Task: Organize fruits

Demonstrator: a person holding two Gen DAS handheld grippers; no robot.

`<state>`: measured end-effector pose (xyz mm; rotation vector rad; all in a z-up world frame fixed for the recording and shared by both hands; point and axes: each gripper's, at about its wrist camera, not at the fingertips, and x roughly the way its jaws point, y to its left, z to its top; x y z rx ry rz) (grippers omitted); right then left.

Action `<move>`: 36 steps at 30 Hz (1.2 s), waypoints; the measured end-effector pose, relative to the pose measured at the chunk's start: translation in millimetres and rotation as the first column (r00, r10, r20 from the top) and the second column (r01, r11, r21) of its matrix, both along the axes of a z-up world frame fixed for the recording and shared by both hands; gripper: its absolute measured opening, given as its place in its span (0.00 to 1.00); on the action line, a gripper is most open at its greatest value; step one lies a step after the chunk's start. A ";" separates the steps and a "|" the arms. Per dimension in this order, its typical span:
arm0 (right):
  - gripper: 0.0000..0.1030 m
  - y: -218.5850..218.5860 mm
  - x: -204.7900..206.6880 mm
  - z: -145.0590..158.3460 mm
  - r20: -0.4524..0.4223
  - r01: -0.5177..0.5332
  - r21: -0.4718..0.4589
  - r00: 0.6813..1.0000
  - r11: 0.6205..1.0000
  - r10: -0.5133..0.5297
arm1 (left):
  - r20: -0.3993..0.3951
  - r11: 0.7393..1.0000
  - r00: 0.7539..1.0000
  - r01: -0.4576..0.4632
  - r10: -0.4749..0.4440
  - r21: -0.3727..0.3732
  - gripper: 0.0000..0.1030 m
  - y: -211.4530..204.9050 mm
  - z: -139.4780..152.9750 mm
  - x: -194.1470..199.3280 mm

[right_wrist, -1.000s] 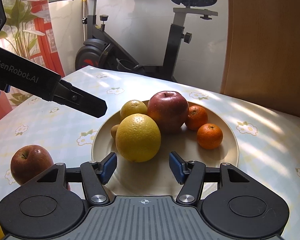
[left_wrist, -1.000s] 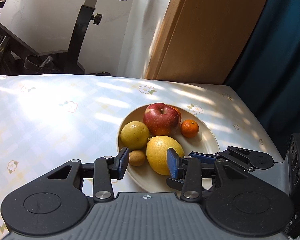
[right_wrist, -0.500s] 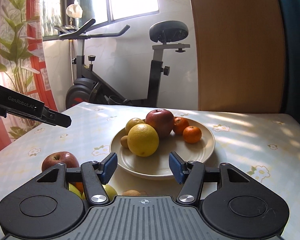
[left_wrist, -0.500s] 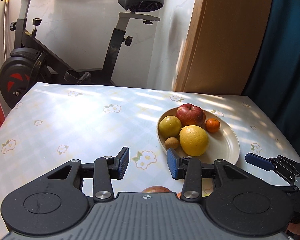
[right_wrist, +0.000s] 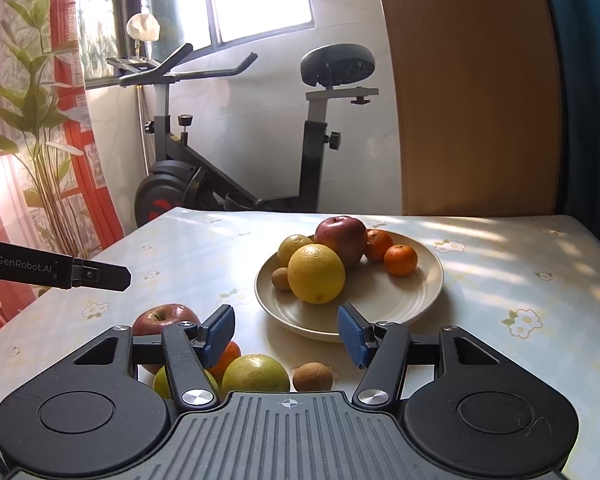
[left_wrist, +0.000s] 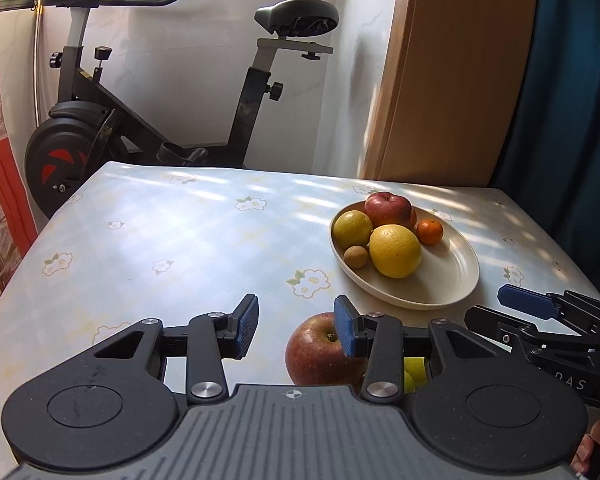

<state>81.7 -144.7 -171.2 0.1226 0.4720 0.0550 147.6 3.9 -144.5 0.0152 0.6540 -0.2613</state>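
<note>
Both grippers hover empty over the near edge of the table [left_wrist: 172, 240], their jaws spread wide with nothing between the blue pads. The left gripper [left_wrist: 296, 326] has the loose red apple [left_wrist: 320, 356] just below and to the right of its gap, half hidden behind its right fingertip [left_wrist: 346, 332]; a yellow-green fruit peeks out further right, under that finger's linkage. The right gripper [right_wrist: 286, 330] has a cluster directly beneath its fingers: a green-yellow citrus [right_wrist: 256, 374] under the gap, a small brown kiwi [right_wrist: 312, 376] just right of it, an orange [right_wrist: 224, 356] tucked behind the left fingertip [right_wrist: 220, 332], and the same red apple [right_wrist: 162, 316] off to the left beyond that finger.

The plate [right_wrist: 380, 308] lies straight ahead of the right gripper's fingers and ahead and to the right of the left gripper's, already carrying an apple, two yellow citrus, a kiwi and two mandarins, with bare space on its near right side.

The apple is round with no long axis, its stem pointing up. It appears closer to the left gripper, which would need a small shift rightward and down to straddle it; the citrus and kiwi seem better suited to the right.

Readable writing: "GenRobot.AI" on the left gripper's side in the right wrist view, and "DAS" on the right gripper's body in the left wrist view
</note>
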 end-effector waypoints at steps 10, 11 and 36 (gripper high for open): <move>0.52 12.1 -16.3 12.0 0.001 -0.008 -0.038 1.000 0.999 0.008 | 0.009 0.999 1.000 0.024 -0.024 -0.037 0.43 4.9 2.3 -15.1; 0.52 12.4 -17.1 12.0 -0.004 -0.007 -0.041 1.000 0.999 0.007 | 0.010 0.999 1.000 0.024 -0.023 -0.038 0.43 5.5 2.2 -16.0; 0.49 6.2 -19.7 -8.0 -0.090 0.013 -0.023 0.996 1.000 -0.015 | -0.041 0.997 0.999 -0.014 0.011 -0.071 0.43 18.1 -10.6 -9.9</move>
